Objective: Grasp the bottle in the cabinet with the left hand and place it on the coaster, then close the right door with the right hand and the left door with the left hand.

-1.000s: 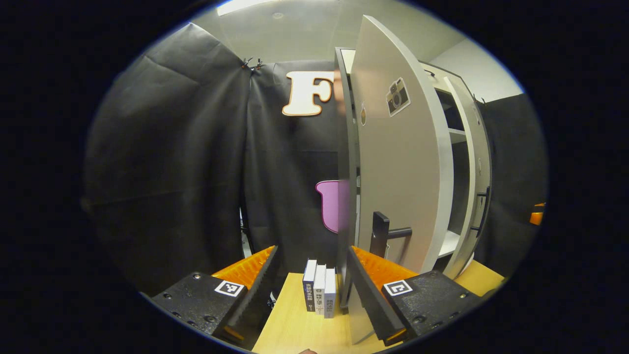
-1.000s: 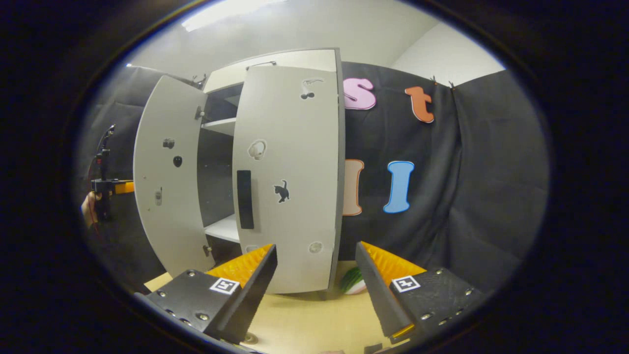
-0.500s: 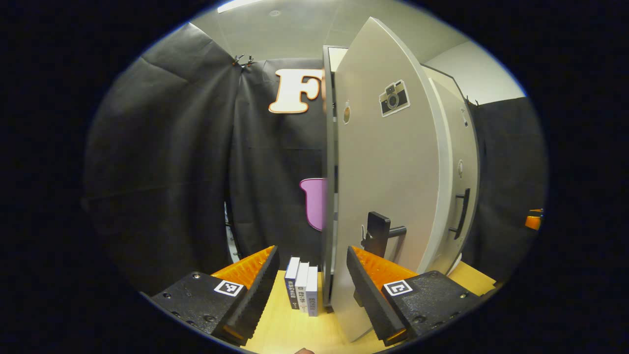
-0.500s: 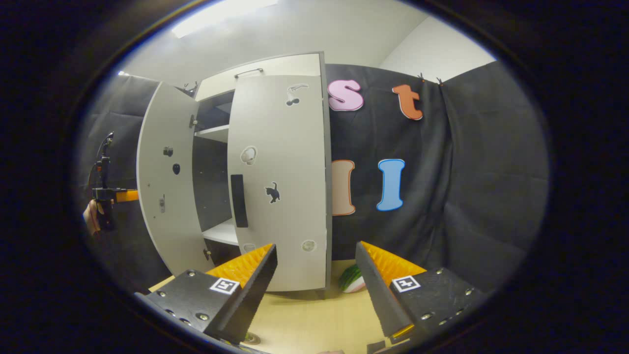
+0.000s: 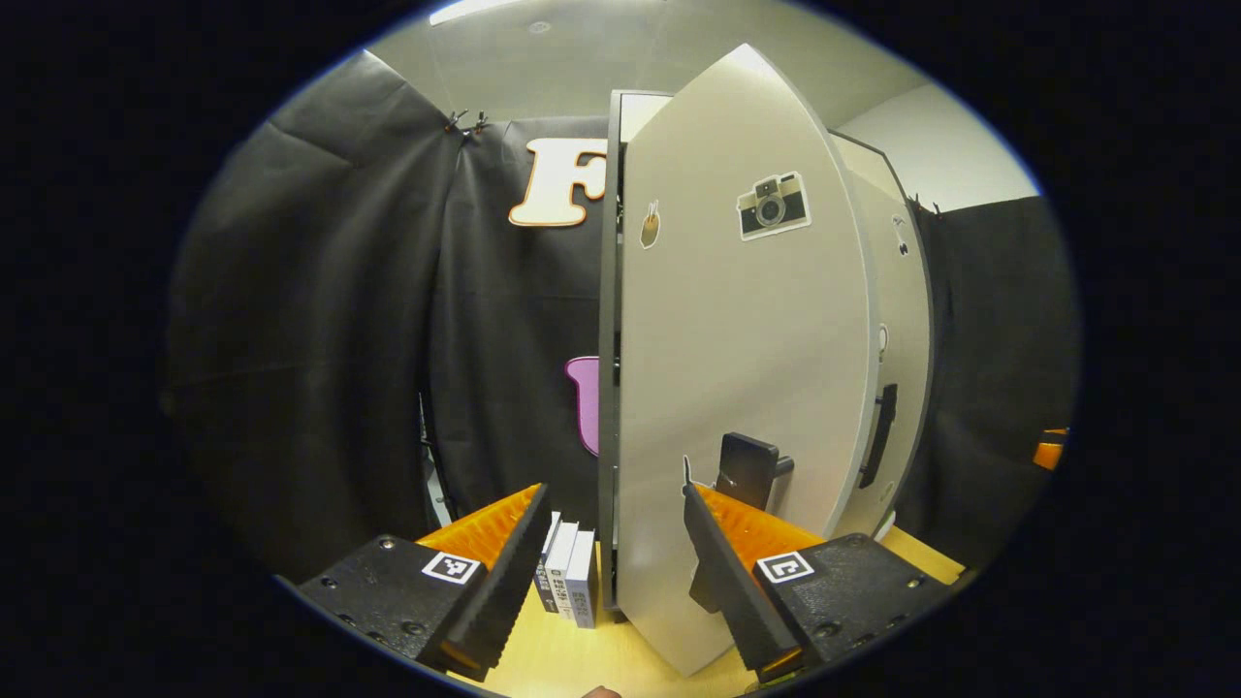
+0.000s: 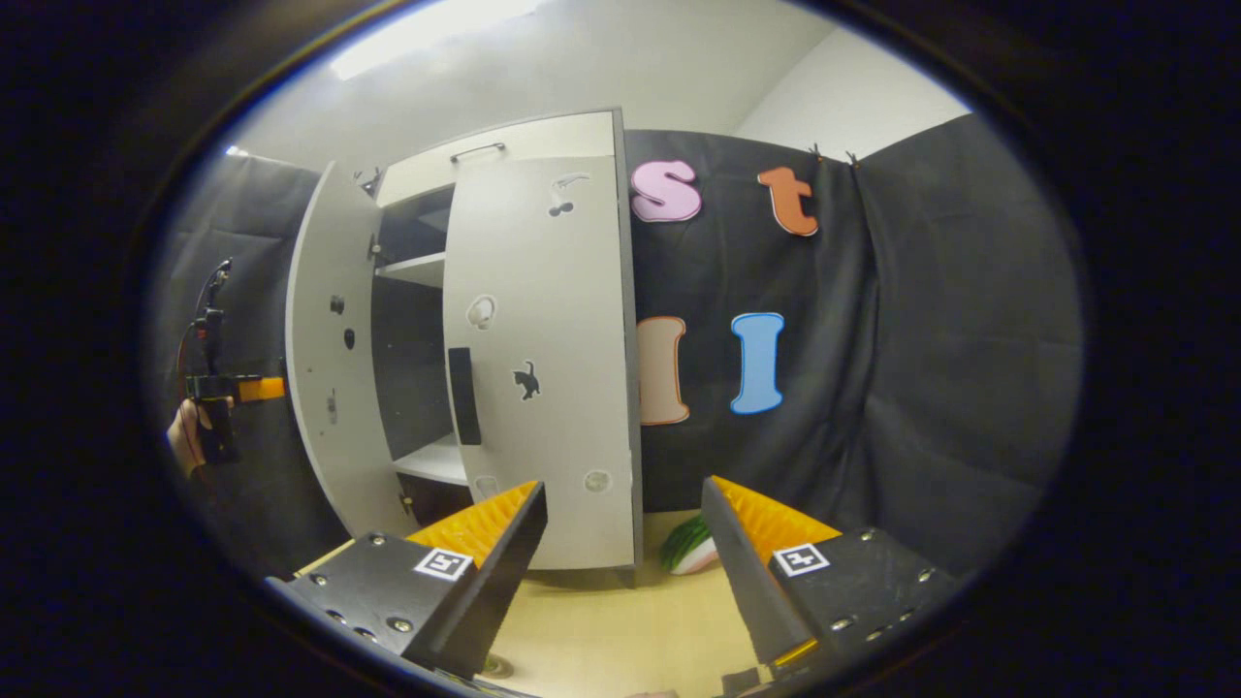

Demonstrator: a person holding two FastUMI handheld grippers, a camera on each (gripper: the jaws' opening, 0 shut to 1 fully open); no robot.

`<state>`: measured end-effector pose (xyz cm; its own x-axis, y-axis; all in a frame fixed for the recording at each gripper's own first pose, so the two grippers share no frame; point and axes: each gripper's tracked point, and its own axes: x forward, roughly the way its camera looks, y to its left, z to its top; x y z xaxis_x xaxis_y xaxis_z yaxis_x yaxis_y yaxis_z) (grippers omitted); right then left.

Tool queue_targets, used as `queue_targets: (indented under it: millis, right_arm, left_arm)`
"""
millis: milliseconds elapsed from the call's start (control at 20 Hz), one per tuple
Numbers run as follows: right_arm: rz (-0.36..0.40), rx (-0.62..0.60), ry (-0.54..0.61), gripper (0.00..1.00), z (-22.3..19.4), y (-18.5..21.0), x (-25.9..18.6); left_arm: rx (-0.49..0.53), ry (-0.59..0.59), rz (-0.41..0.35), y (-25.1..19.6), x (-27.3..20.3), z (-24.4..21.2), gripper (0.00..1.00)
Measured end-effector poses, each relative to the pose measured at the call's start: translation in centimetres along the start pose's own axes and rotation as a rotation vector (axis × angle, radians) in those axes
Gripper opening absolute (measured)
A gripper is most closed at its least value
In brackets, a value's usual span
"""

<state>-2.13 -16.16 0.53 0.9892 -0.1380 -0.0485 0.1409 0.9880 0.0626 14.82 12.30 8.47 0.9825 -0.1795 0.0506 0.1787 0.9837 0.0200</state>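
In the left gripper view, the left hand-held gripper (image 5: 611, 543) is spread wide beside the pale grey cabinet's left door (image 5: 737, 388), still ajar. In the right gripper view, the right hand-held gripper (image 6: 620, 543) gapes empty before the nearly closed right door (image 6: 553, 388); bottle unseen.

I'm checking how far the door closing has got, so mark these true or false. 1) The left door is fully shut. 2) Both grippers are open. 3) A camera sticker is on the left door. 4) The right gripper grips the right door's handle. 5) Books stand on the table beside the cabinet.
1) False: the left door stands ajar, shelves showing behind it.
2) True: the left gripper and the right gripper hold nothing.
3) True: the camera sticker sits high on it.
4) False: it is clear of the right door and its handle.
5) True: the books stand upright there.
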Motion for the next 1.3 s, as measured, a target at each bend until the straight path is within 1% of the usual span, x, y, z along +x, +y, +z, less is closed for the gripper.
queue_targets:
  millis: [50,150,200,250,300,400,450,550,600,650,700,750,800,850,900,950,1000,1050,1100,1150,1300]
  right_arm:
    - [-0.001,0.006,0.001,0.97,-0.1,0.0,0.1]
    - [-0.002,0.012,0.006,0.96,-0.1,0.2,0.2]
    - [-0.013,0.006,0.006,0.97,0.0,0.0,0.3]
    - [-0.013,-0.001,0.009,0.96,0.1,0.0,0.5]
    - [-0.008,-0.006,0.013,0.96,0.1,0.2,0.6]
    - [-0.004,-0.017,0.020,0.98,0.3,0.4,0.8]
    - [-0.001,-0.019,0.020,0.98,0.5,0.5,0.9]
    - [0.000,-0.017,0.018,0.98,0.9,0.5,1.2]
    - [-0.001,-0.016,0.015,0.98,1.2,0.5,1.2]
    - [-0.001,-0.015,0.014,0.98,1.3,0.6,1.3]
    - [-0.001,-0.017,0.011,0.97,1.6,0.7,1.3]
    - [-0.001,-0.021,0.013,0.96,1.6,0.8,1.4]
    - [-0.003,-0.022,0.014,0.96,1.6,0.8,1.4]
    - [-0.003,-0.017,0.013,0.96,1.7,0.9,1.3]
    - [0.001,-0.008,0.012,0.98,1.8,1.0,1.2]
    - [-0.002,-0.001,0.012,0.98,1.8,1.1,1.2]
    - [-0.002,0.005,0.014,0.98,1.8,1.1,1.2]
    - [-0.001,0.008,0.014,0.98,1.8,1.1,1.1]
    - [-0.001,0.007,0.013,0.98,1.8,1.2,1.2]
    - [-0.001,0.004,0.011,0.98,1.9,1.3,1.3]
    - [0.010,0.000,0.012,0.97,1.8,2.0,1.4]
  left_arm:
    - [-0.003,0.003,-0.004,-0.5,0.1,0.0,0.88]
    - [0.002,0.001,-0.019,-1.1,0.5,0.0,0.88]
    - [0.004,-0.002,-0.026,-1.4,0.7,0.0,0.87]
    - [0.000,-0.005,-0.032,-2.1,1.1,0.0,0.87]
    - [-0.003,-0.009,-0.039,-2.6,1.5,0.1,0.90]
    - [-0.015,-0.011,-0.059,-3.7,1.8,0.0,0.87]
    - [-0.027,-0.016,-0.072,-4.2,1.9,0.0,0.88]
    - [-0.048,-0.023,-0.090,-5.0,2.3,0.2,0.89]
    - [-0.049,-0.022,-0.095,-5.3,2.6,0.2,0.91]
    - [-0.047,-0.020,-0.092,-5.3,3.0,0.1,0.95]
    - [-0.044,-0.015,-0.092,-5.5,3.2,0.1,0.96]
    - [-0.043,-0.011,-0.096,-5.8,3.4,0.0,0.92]
    - [-0.041,-0.006,-0.104,-6.1,3.6,-0.1,0.96]
    - [-0.038,-0.002,-0.108,-6.4,3.8,-0.3,0.92]
    - [-0.032,0.000,-0.101,-6.5,3.8,-0.2,0.92]
    - [-0.029,0.002,-0.093,-6.5,3.9,-0.3,0.96]
    - [-0.029,0.004,-0.095,-6.7,3.8,-0.3,0.96]
    - [-0.030,0.007,-0.102,-7.1,3.6,-0.4,0.92]
    - [-0.028,0.009,-0.106,-7.3,3.5,-0.4,0.96]
    - [-0.022,0.010,-0.105,-7.3,3.2,-0.5,0.92]
    - [0.002,0.012,-0.073,-6.6,2.3,-0.6,0.92]
